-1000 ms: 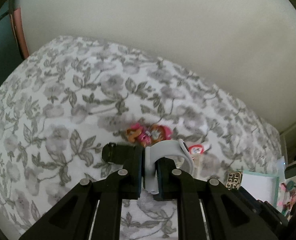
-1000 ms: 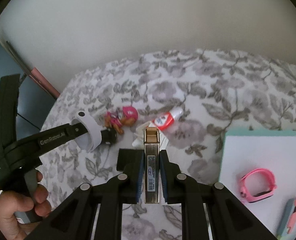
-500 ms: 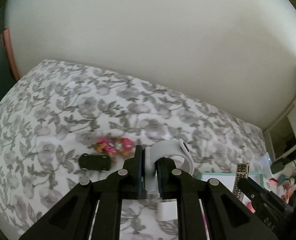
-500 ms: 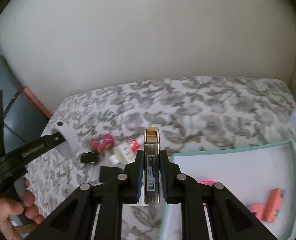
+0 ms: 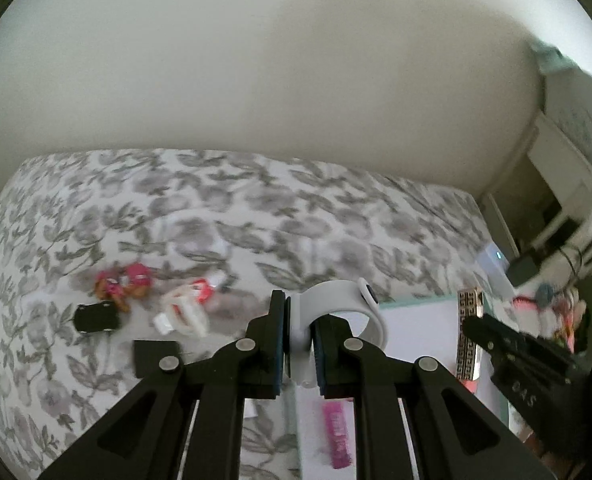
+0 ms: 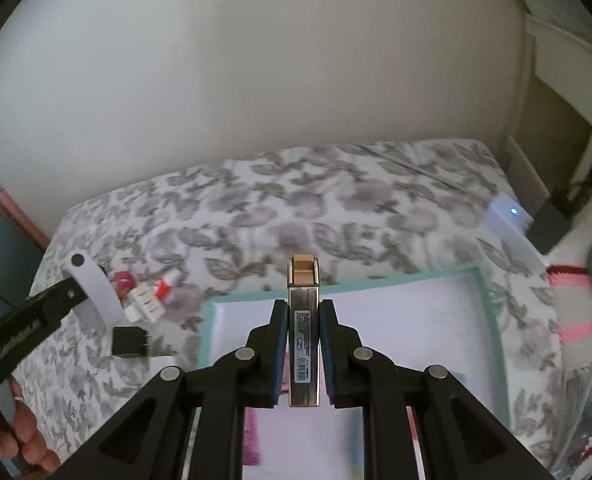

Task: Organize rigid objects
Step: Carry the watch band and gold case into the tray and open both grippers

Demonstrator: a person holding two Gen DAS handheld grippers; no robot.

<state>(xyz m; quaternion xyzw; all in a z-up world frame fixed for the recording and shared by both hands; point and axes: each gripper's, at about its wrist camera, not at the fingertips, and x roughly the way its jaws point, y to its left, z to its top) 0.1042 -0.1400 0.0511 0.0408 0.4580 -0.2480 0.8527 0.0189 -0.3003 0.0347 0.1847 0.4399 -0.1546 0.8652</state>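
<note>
While your left gripper (image 5: 299, 354) clamps the band (image 5: 337, 300) and your right (image 6: 303, 354) the box (image 6: 303, 336) — tray (image 6: 491, 320) part-filled, toys (image 5: 122, 282) left.

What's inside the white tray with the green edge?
In the tray a pink object lies near its left side. The right gripper and its gold box cover the middle, so anything there is hidden.
</note>
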